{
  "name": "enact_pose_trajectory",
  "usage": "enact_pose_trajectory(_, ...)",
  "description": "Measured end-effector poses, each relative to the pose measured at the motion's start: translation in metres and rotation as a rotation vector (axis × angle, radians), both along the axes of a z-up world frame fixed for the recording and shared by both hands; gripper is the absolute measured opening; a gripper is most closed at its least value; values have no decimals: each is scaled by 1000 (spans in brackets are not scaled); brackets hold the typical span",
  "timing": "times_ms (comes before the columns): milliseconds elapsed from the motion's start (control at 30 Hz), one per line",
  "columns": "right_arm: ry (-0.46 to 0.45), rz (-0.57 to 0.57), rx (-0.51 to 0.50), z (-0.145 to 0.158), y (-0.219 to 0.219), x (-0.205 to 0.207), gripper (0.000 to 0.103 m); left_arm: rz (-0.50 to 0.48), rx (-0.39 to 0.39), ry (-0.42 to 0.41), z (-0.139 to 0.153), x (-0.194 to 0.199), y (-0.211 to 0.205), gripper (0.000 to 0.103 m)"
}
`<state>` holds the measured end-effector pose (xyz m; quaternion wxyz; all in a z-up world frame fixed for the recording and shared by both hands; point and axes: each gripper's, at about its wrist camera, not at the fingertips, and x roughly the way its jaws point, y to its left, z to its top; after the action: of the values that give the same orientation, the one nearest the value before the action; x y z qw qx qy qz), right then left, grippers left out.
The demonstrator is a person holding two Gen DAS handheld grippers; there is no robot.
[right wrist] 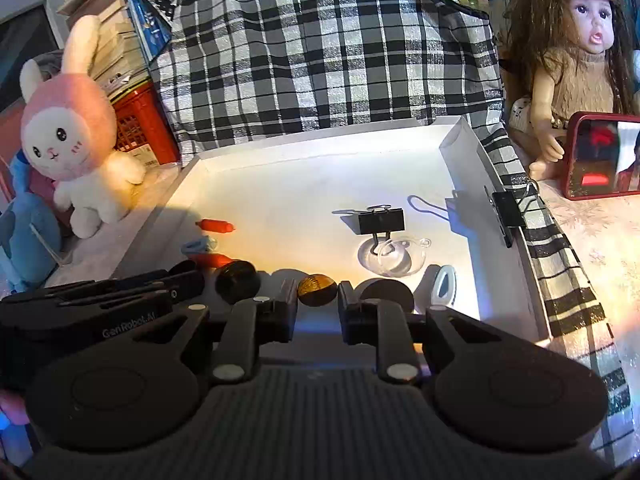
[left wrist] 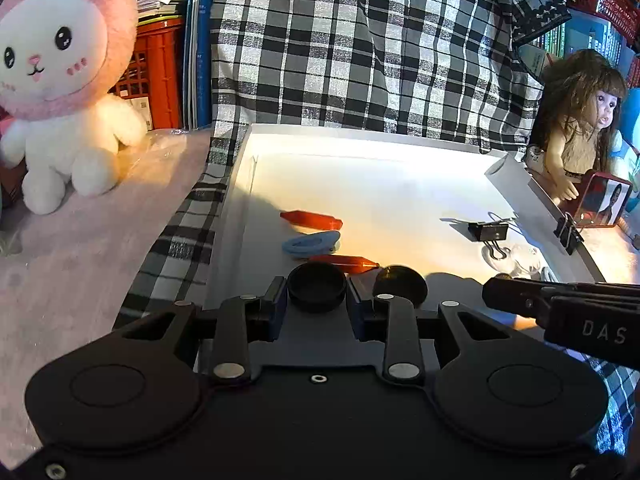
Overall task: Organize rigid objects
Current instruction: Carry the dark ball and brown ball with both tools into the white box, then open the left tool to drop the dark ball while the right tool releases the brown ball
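A white shallow tray (left wrist: 360, 152) (right wrist: 320, 168) lies on plaid cloth. My left gripper (left wrist: 317, 296) is shut on a black round cap (left wrist: 317, 286) over the tray's near edge. Seen from the right wrist, the left gripper (right wrist: 188, 280) comes in from the left with the black cap (right wrist: 236, 280) at its tip. My right gripper (right wrist: 318, 300) is shut on an amber ribbed dome (right wrist: 317, 290). It enters the left wrist view at the right (left wrist: 496, 292). In the tray lie two red pen-like pieces (left wrist: 312, 220) (left wrist: 344, 262), a blue oval ring (left wrist: 310, 242) and a black binder clip (left wrist: 490, 232) (right wrist: 380, 220).
A clear plastic piece (right wrist: 394, 256) and a pale oval ring (right wrist: 444, 286) lie near the tray's right side. Another binder clip (right wrist: 508, 214) grips the right rim. A plush rabbit (left wrist: 60, 80) sits left, and a doll (right wrist: 576, 52) and a red phone (right wrist: 604, 156) sit right.
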<state>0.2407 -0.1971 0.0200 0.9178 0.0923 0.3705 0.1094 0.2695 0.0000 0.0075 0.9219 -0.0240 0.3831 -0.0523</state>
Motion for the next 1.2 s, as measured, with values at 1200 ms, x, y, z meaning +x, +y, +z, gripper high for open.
enact_pose_trajectory(1200,-18,-30,-12,-4,-2,21,32,0,54,-70,-5,19,-8,39)
